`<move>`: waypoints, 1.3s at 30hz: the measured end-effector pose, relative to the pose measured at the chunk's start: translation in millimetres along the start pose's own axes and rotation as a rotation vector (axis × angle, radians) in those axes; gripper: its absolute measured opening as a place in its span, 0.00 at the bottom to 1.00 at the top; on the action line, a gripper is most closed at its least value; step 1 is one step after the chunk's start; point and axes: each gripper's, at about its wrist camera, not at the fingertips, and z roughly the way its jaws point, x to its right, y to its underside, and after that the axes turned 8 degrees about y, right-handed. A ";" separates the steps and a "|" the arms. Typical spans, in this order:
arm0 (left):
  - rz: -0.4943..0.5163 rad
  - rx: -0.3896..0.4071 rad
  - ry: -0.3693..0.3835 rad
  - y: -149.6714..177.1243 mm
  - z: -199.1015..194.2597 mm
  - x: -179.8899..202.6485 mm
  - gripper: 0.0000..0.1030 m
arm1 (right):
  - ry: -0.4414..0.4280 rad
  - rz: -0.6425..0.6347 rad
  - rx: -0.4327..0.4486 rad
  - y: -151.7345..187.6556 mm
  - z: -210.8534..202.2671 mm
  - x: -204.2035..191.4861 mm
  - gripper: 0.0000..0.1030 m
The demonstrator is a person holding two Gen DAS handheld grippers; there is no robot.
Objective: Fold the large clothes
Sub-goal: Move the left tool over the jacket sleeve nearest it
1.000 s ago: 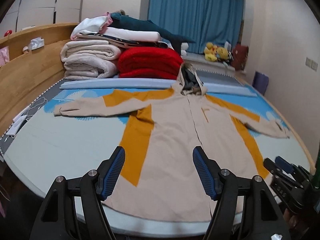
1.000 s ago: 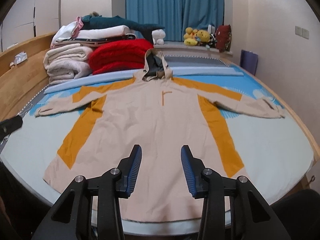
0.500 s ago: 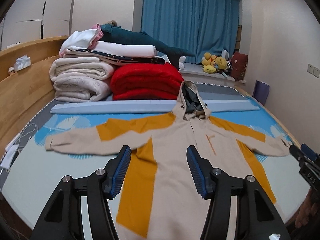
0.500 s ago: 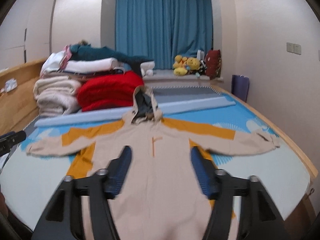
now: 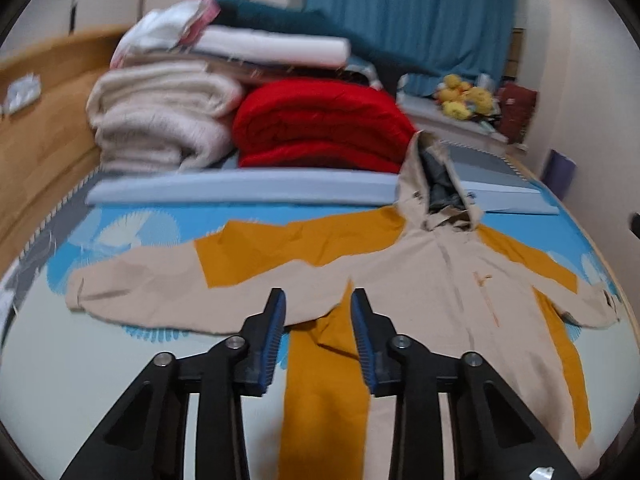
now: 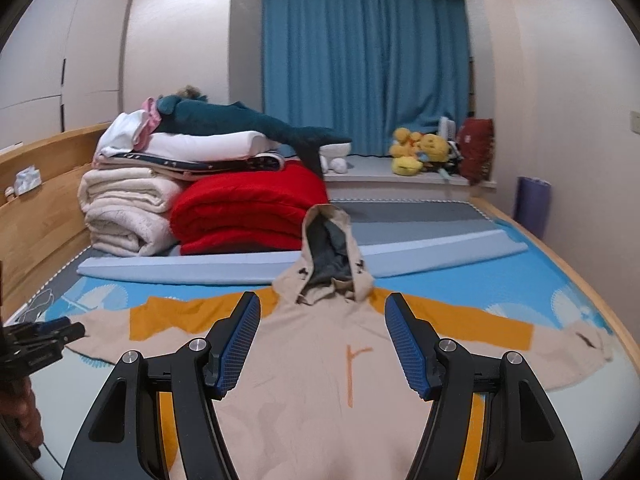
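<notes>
A beige hooded jacket with mustard-orange panels [image 5: 432, 288] lies flat and face up on the bed, sleeves spread left and right, hood toward the far end. It also shows in the right wrist view [image 6: 328, 364]. My left gripper [image 5: 318, 312] is open and empty, above the jacket's left armpit. My right gripper [image 6: 322, 320] is wide open and empty, above the chest just below the hood [image 6: 330, 256]. The left gripper's tip shows at the left edge of the right wrist view [image 6: 44, 334].
A stack of folded blankets, cream [image 6: 124, 212] and red [image 6: 248, 212], stands at the far left of the bed. A rolled light-blue mat [image 6: 304, 264] lies across behind the hood. A wooden bed rail [image 6: 36, 216] runs along the left. Plush toys [image 6: 420, 152] sit by the curtain.
Both grippers have moved forward over the jacket toward the hood. The left jaws have narrowed; the right jaws have opened wider.
</notes>
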 end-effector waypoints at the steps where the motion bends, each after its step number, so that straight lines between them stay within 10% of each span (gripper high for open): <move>1: -0.025 -0.015 -0.008 1.2 8.1 -7.8 0.25 | -0.006 -0.005 0.003 3.9 6.4 -0.7 0.64; 7: -0.077 -0.091 -0.069 10.4 54.4 -48.3 0.24 | -0.002 0.067 -0.138 22.2 55.2 12.9 0.60; 22: -0.318 -0.156 -0.291 21.5 101.6 -214.7 0.24 | 0.034 0.014 -0.171 14.5 96.1 22.6 0.56; 26: -0.396 -0.158 -0.343 29.7 102.3 -260.7 0.31 | 0.013 -0.008 -0.225 21.5 111.6 16.4 0.17; 32: -0.500 -0.183 -0.406 47.1 112.1 -311.7 0.36 | -0.026 -0.047 -0.294 40.0 128.3 7.0 0.20; 35: -0.528 -0.192 -0.424 52.9 117.8 -327.9 0.37 | -0.030 -0.074 -0.353 50.7 137.5 2.5 0.48; 39: -0.606 -0.178 -0.417 58.5 121.8 -348.3 0.38 | -0.027 -0.120 -0.387 62.4 146.2 -2.3 0.51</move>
